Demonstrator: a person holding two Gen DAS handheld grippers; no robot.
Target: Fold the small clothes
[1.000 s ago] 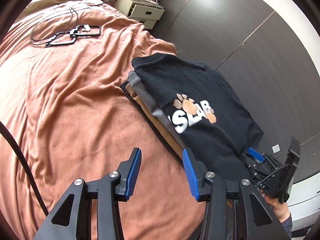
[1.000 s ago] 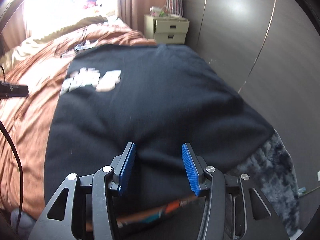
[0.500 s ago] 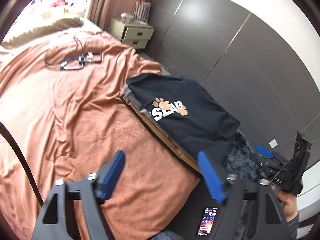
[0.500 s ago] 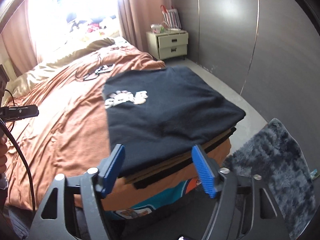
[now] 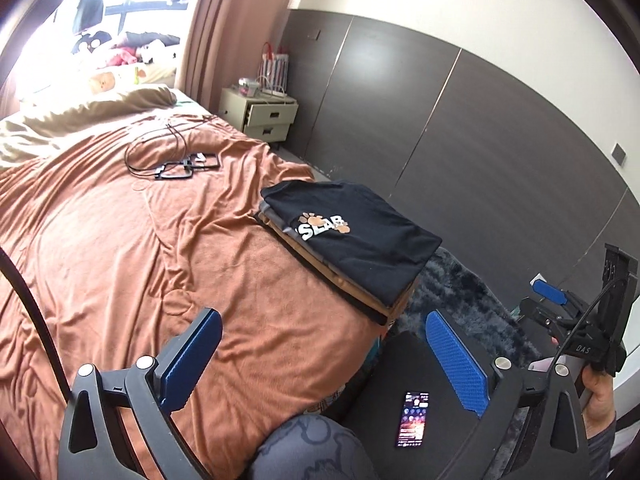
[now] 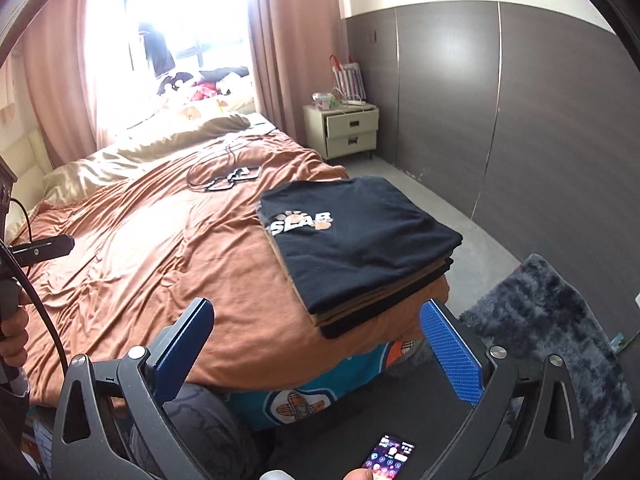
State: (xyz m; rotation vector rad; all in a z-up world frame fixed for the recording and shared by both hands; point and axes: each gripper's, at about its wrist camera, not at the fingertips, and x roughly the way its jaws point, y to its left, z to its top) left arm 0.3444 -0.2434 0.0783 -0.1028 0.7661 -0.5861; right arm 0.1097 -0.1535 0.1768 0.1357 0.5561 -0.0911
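A stack of folded clothes [image 5: 360, 276] lies at the right edge of the bed, topped by a black T-shirt [image 5: 360, 240] with a white print and paw marks; the T-shirt [image 6: 360, 240] also shows in the right wrist view. My left gripper [image 5: 320, 316] hovers well back from the stack over the orange blanket, its jaws opening wide with nothing between them. My right gripper [image 6: 316, 304] is also back from the stack, jaws opening and holding nothing. One blue pad of the right gripper [image 5: 548, 294] shows at the far right of the left wrist view.
The orange blanket [image 5: 120, 240] covers the bed, with a looped cable and black frames [image 5: 188, 166] further up. A bedside cabinet [image 6: 352, 128] stands by the dark wardrobe wall [image 6: 520, 120]. A shaggy dark rug [image 6: 540, 320] lies on the floor. A lit phone [image 5: 412, 418] rests on a dark surface near a person's knee [image 5: 312, 448].
Both grippers have drawn back and upward from the stack while their jaws spread wide. The black T-shirt stays flat on top of the stack.
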